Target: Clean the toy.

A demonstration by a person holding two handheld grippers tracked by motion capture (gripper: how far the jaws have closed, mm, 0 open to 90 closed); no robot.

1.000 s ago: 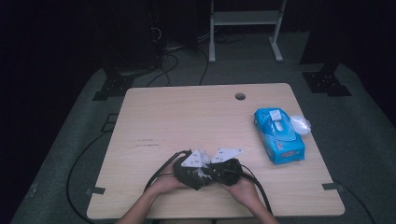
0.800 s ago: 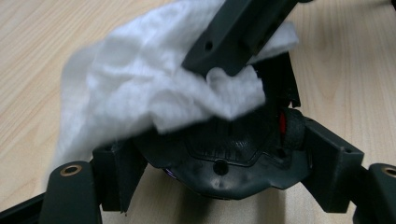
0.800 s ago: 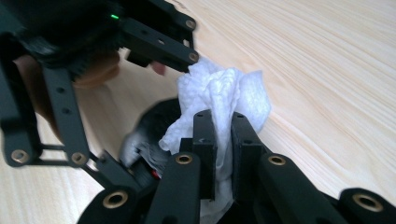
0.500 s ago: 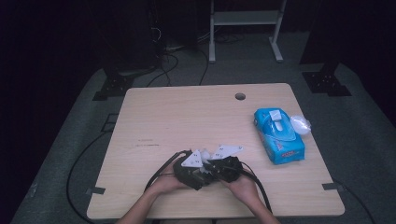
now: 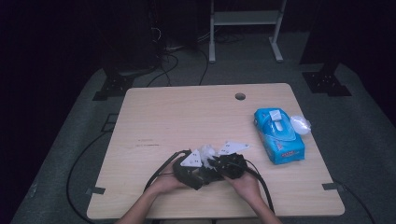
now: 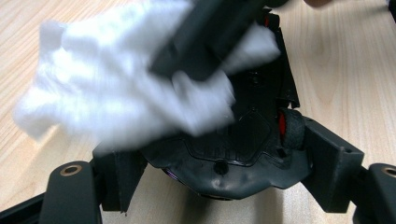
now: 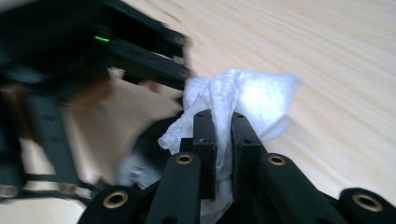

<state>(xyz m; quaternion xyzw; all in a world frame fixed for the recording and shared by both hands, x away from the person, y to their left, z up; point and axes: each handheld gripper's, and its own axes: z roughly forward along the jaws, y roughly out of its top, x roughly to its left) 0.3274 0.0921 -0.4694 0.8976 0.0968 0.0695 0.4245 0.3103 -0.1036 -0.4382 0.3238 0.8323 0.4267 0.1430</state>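
Near the table's front edge, my left gripper is shut on a black computer mouse with red trim. Its two jaws press on the mouse's sides. My right gripper is shut on a white wipe and holds it down on the top of the mouse. In the left gripper view the wipe covers the mouse's upper left part, with the right gripper's dark jaws lying over it. In the high view the wipe shows between the two grippers, the right gripper just beside the left.
A blue pack of wipes lies at the table's right side, with a crumpled pale bit beside it. A cable hole sits near the far edge. Cables trail from both grippers off the front edge.
The right gripper with the wipe has shifted slightly over the mouse. The left gripper and the mouse have stayed put.
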